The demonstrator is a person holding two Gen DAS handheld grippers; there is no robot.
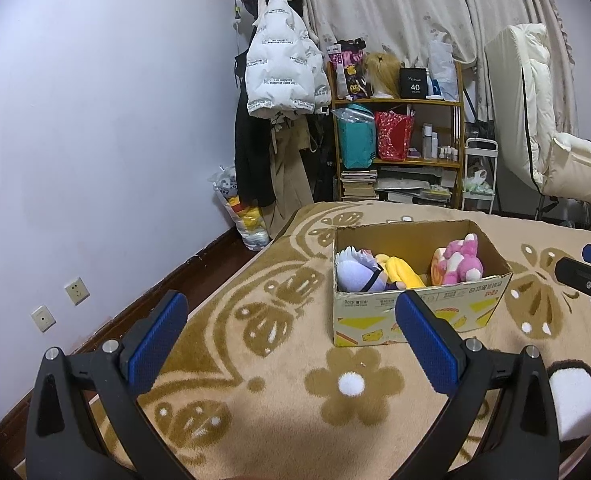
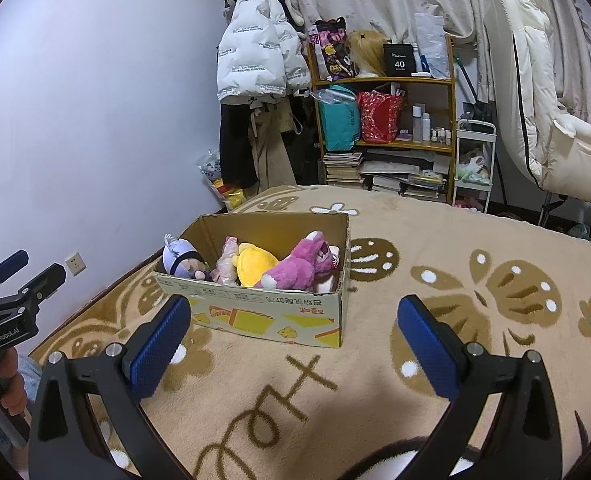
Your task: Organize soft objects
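plush toys (image 2: 255, 264) — pink, yellow, lilac — in open cardboard box (image 2: 271, 316)

Both wrist cameras look forward, low over the bed (image 1: 255, 420). Each faces the cardboard box (image 1: 419, 312), near. Seemingly the left view sits further left.

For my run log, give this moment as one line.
left hand-held gripper open, empty | right hand-held gripper open, empty | plush toys in cardboard box
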